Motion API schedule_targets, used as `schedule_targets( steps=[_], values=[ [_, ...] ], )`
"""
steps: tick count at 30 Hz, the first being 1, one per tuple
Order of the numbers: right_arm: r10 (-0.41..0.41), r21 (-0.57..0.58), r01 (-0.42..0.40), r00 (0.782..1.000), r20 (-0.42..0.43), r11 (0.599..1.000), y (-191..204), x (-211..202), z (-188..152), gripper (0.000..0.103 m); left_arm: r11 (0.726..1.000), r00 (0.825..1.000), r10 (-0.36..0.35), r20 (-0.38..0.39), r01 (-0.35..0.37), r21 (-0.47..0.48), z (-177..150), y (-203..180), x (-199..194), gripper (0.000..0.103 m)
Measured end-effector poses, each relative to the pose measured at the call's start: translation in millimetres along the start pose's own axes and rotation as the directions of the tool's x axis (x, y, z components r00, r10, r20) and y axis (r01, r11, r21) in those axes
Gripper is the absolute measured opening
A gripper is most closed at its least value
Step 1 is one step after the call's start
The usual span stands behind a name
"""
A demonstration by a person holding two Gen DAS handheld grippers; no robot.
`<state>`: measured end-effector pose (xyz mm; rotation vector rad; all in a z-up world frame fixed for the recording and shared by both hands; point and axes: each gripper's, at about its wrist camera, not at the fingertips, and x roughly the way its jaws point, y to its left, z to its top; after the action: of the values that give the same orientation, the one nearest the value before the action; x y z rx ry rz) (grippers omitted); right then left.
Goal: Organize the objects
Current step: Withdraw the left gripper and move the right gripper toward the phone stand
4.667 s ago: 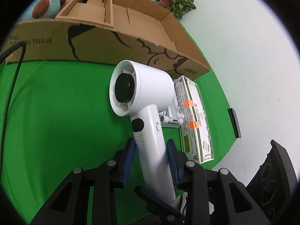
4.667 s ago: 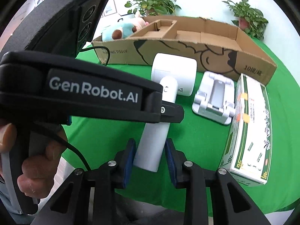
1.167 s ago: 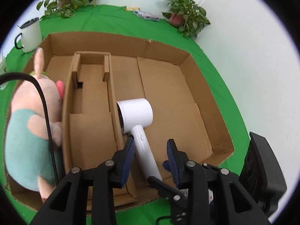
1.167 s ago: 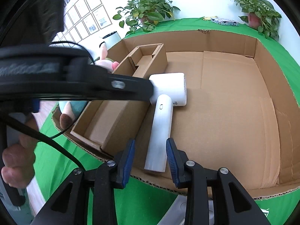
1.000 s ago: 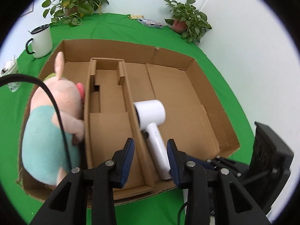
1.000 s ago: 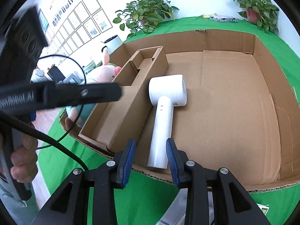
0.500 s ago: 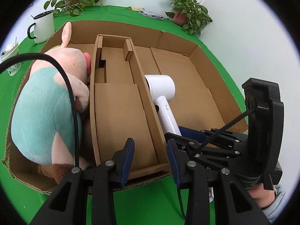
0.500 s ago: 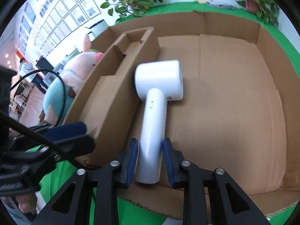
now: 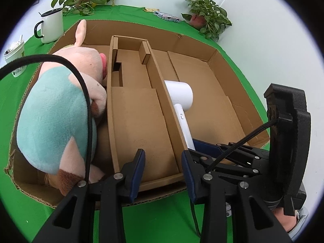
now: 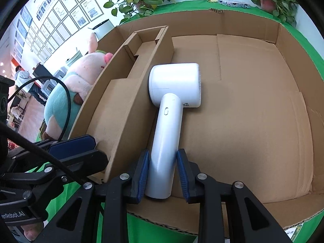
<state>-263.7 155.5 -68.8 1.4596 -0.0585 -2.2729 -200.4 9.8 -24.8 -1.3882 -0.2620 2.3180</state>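
A white hair dryer (image 10: 174,85) lies flat on the floor of a big open cardboard box (image 10: 243,20), its head against the wall of a cardboard insert (image 10: 113,105). My right gripper (image 10: 163,174) has the lower end of the dryer's handle between its blue pads, which touch both sides while the jaws ease open slightly. My left gripper (image 9: 163,172) is open and holds nothing, hovering over the near end of the insert (image 9: 137,121), just left of the dryer (image 9: 179,95). A plush pig (image 9: 52,117) fills the box's left compartment.
The box (image 9: 222,58) sits on a green cloth. A white mug (image 9: 51,26) and a paper cup (image 9: 14,52) stand beyond its left corner. Potted plants (image 9: 206,16) line the back edge. A black cable (image 9: 85,101) hangs across the left view.
The dryer went from the table into the box. My left gripper let go and shifted left over the insert. My right gripper came down and closed in on the handle.
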Motion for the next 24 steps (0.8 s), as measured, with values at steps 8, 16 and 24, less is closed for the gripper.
schedule_targets(
  steps=[8,16,24],
  values=[
    [-0.024,-0.016,0.025,0.999,0.027,1.000,4,-4,0,0.029,1.000,0.999,0.029,0.015,-0.029,0.003,-1,-3,-3,0.036],
    [-0.155,-0.036,0.171,0.947,0.281,0.985,9,-66,-29,0.101,0.990,0.972,0.125,0.202,-0.134,0.034,-13,-17,-41,0.041],
    [-0.262,0.006,0.288,0.864,0.430,0.958,-1,-120,-79,0.102,0.950,0.817,0.258,0.516,-0.311,0.017,-46,-53,-89,0.079]
  ],
)
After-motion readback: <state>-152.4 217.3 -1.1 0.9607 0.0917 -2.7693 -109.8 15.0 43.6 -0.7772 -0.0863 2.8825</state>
